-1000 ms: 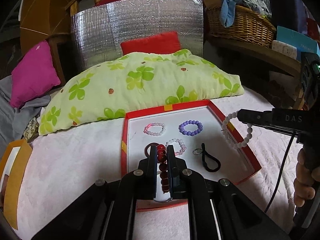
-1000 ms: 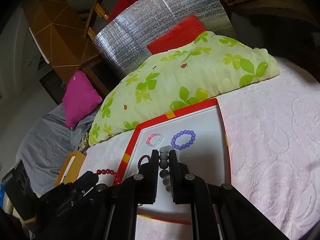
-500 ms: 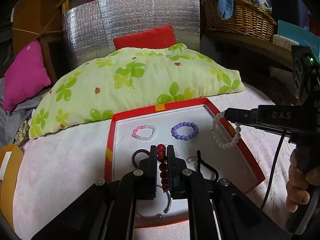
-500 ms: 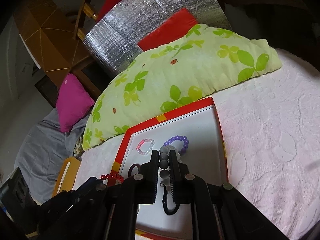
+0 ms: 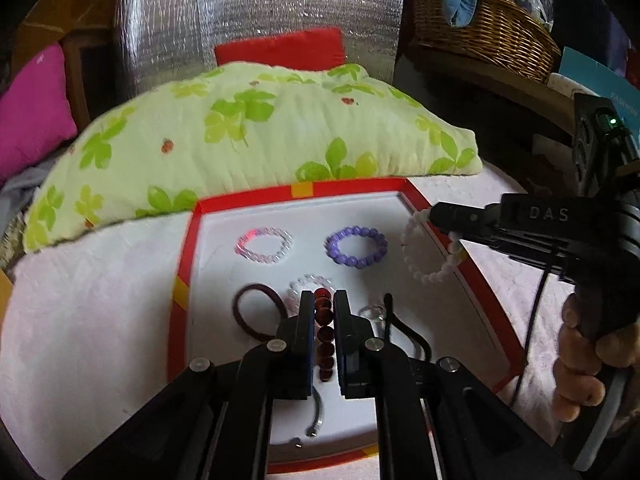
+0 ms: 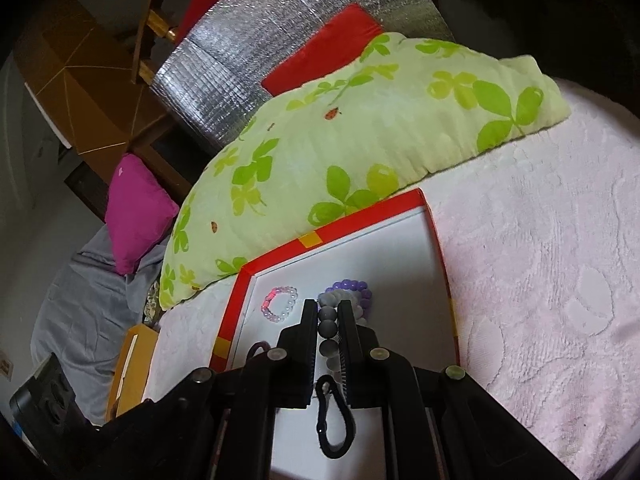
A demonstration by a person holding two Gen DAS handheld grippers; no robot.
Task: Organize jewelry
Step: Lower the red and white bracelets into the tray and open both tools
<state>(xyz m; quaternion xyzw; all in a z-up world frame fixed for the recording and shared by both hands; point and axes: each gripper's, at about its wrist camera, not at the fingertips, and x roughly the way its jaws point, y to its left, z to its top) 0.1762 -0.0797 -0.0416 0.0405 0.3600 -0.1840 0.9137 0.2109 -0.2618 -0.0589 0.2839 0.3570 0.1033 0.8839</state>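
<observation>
A red-rimmed white tray (image 5: 304, 191) (image 6: 360, 220) lies on the pink bedcover. My left gripper (image 5: 321, 298) is shut on a dark red bead bracelet (image 5: 323, 336) low over the tray's near half. My right gripper (image 6: 323, 306) (image 5: 434, 213) is shut on a white bead bracelet (image 5: 430, 252) (image 6: 329, 326), which hangs over the tray's right rim. In the tray lie a pink-clear bracelet (image 5: 262, 245) (image 6: 280, 303), a purple bracelet (image 5: 355, 247) (image 6: 352, 286), a clear bracelet (image 5: 308, 285), a maroon hair tie (image 5: 252, 312), a black loop (image 5: 408, 332) (image 6: 334, 420), a small ring (image 5: 372, 312) and a thin bangle (image 5: 316, 416).
A green clover pillow (image 5: 248, 140) (image 6: 360, 132) lies just behind the tray, with a red cushion (image 5: 280, 50) and a silver foil panel (image 5: 260, 16) further back. A wicker basket (image 5: 480, 36) stands at the right, a magenta pillow (image 5: 32, 108) at the left. A person's hand (image 5: 584, 360) holds the right gripper.
Both grippers have come forward and lower over the tray with their bracelets still held. The tray looks larger and the white bracelet hangs closer to its right rim.
</observation>
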